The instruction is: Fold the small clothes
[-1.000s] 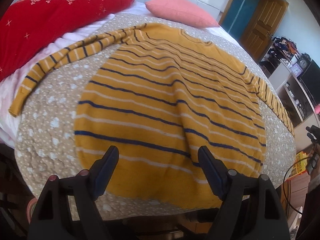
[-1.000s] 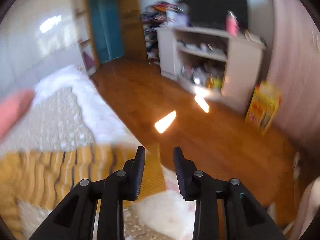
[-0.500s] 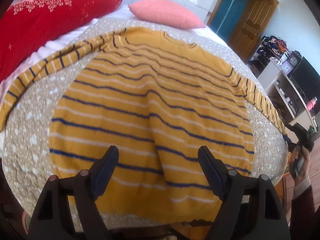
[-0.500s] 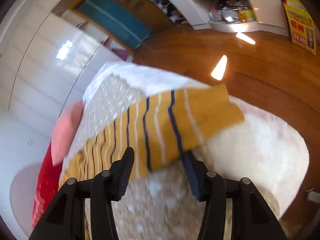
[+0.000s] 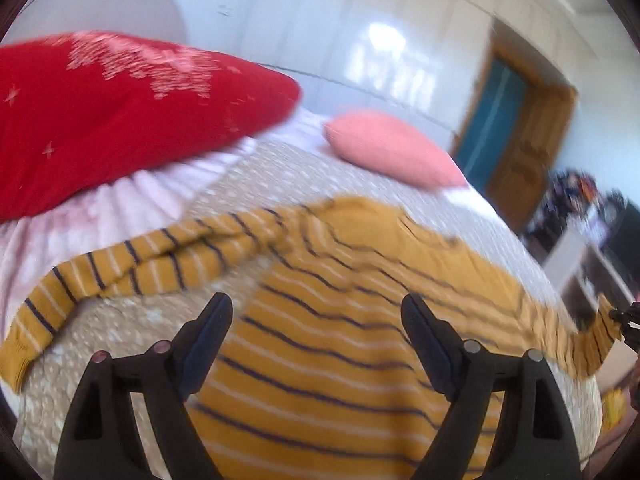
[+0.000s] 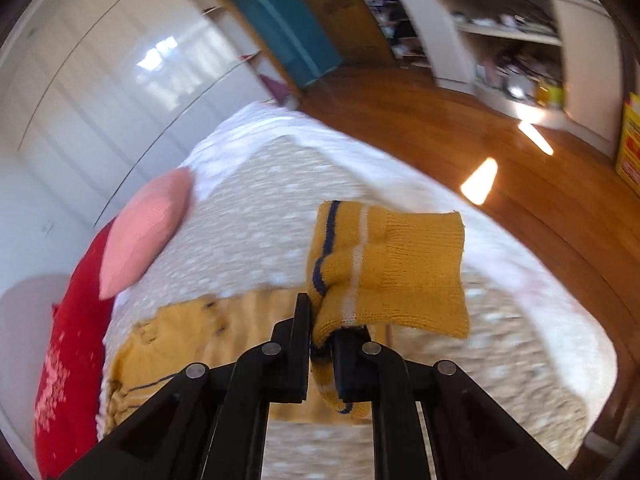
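A red pillow (image 5: pixel 120 120) with a pale pattern lies at the far left corner of the bed (image 5: pixel 100 336), on a pale pink ruffled sheet (image 5: pixel 80 216). Right of it, near the head edge, lies a small pink pillow (image 5: pixel 392 152). The bed is covered with a beige blanket with white dots (image 6: pixel 256 216).

The yellow sweater (image 5: pixel 340 340) with dark and white stripes is spread flat in the middle of the bed, its collar toward the pillows. Its left sleeve (image 5: pixel 120 272) stretches out toward the left edge of the bed and lies flat on the blanket, with some folds near the shoulder.

The left gripper (image 5: pixel 316 316) hangs above the lower body of the sweater. Its jaws stand wide and are opening a little more; nothing is between them, and they do not touch the cloth.

At the right edge of the bed the right sleeve (image 6: pixel 384 264) is lifted off the blanket. The right gripper (image 6: pixel 320 320) is closing and its jaws are already pressed on the sleeve just behind the cuff, so the cuff end stands up in front of the fingers (image 6: pixel 300 320) and the rest of the sleeve hangs down under them. In the left wrist view this gripper is only a dark shape at the right border.

Behind the bed are white wardrobe panels (image 5: pixel 360 40), then a teal door in a wooden frame (image 6: pixel 276 20). Right of the bed is a wooden floor (image 6: pixel 480 144) and a white shelf unit (image 6: pixel 520 36) with many blurred things
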A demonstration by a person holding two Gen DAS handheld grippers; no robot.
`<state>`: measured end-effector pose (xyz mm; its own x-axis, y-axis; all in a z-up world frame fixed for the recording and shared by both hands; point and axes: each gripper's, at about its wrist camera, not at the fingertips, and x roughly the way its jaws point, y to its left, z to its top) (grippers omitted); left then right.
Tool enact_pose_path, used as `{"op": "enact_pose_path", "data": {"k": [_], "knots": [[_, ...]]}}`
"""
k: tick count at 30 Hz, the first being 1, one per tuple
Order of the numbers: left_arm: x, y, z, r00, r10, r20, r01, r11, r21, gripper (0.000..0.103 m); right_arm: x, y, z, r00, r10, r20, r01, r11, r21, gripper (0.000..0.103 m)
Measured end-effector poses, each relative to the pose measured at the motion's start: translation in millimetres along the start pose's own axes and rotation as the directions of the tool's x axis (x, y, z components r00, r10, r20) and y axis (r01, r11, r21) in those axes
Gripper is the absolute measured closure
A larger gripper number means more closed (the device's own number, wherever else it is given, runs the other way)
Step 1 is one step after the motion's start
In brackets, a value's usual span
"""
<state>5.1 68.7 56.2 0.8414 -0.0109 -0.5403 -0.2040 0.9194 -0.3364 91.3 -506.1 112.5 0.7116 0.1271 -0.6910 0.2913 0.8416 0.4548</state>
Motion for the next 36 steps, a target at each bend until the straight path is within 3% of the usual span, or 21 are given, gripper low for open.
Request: {"op": "enact_pose_path", "data": {"k": [6,9,12,15,21,23,24,25,27,31,34,36], "knots": [[5,69,0,1.0,0.011,-0.005,-0.012,0.986,-0.165,0.015,65,173,-24,0.99,0.086,-0.113,-0.111,0.964,-0.242,0.093],[4,107,3,1.0,0.013,-0.004,-0.014,0.958,-0.287,0.013,114,254,-64,0.974,0.116,-0.195,-0.178,0.923,-0.341,0.093],[1,137,5,0.999,0.032,0.003,-0.029,0.929,-0.369,0.013,160,319,-114,0.943,0.144,-0.299,-0.26,0.881,-0.396,0.093],[4,147,4,1.0,0.027,-0.008,-0.028,0.922,-0.386,0.013,198,371,-163,0.932,0.111,-0.344,-0.281,0.823,-0.494,0.093],[13,142,6,0.999,0.039,-0.032,-0.048,0.937,-0.345,0.012,221,413,-223,0.918,0.046,-0.395,-0.309,0.707,-0.636,0.092],[12,145,6,0.999,0.037,-0.028,-0.044,0.934,-0.356,0.012,222,418,-236,0.898,0.044,-0.439,-0.352,0.669,-0.654,0.09],[12,146,7,0.999,0.035,-0.026,-0.041,0.932,-0.361,0.012,221,421,-246,0.887,0.034,-0.461,-0.369,0.654,-0.66,0.085],[10,147,7,0.999,0.035,-0.024,-0.041,0.931,-0.363,0.012,217,418,-250,0.886,0.032,-0.462,-0.371,0.646,-0.667,0.072],[6,152,8,0.999,0.045,-0.012,-0.046,0.928,-0.37,0.012,208,421,-259,0.867,0.07,-0.493,-0.423,0.626,-0.655,0.061],[-16,162,12,0.994,0.096,0.055,-0.067,0.915,-0.399,0.012,184,425,-269,0.839,0.112,-0.533,-0.486,0.597,-0.639,0.061],[-42,171,16,0.967,0.217,0.13,-0.145,0.898,-0.416,0.012,166,425,-275,0.848,0.104,-0.519,-0.476,0.579,-0.662,0.06],[-62,184,17,0.923,0.348,0.163,-0.241,0.855,-0.46,0.012,153,426,-281,0.847,0.102,-0.522,-0.483,0.558,-0.675,0.06]]}}
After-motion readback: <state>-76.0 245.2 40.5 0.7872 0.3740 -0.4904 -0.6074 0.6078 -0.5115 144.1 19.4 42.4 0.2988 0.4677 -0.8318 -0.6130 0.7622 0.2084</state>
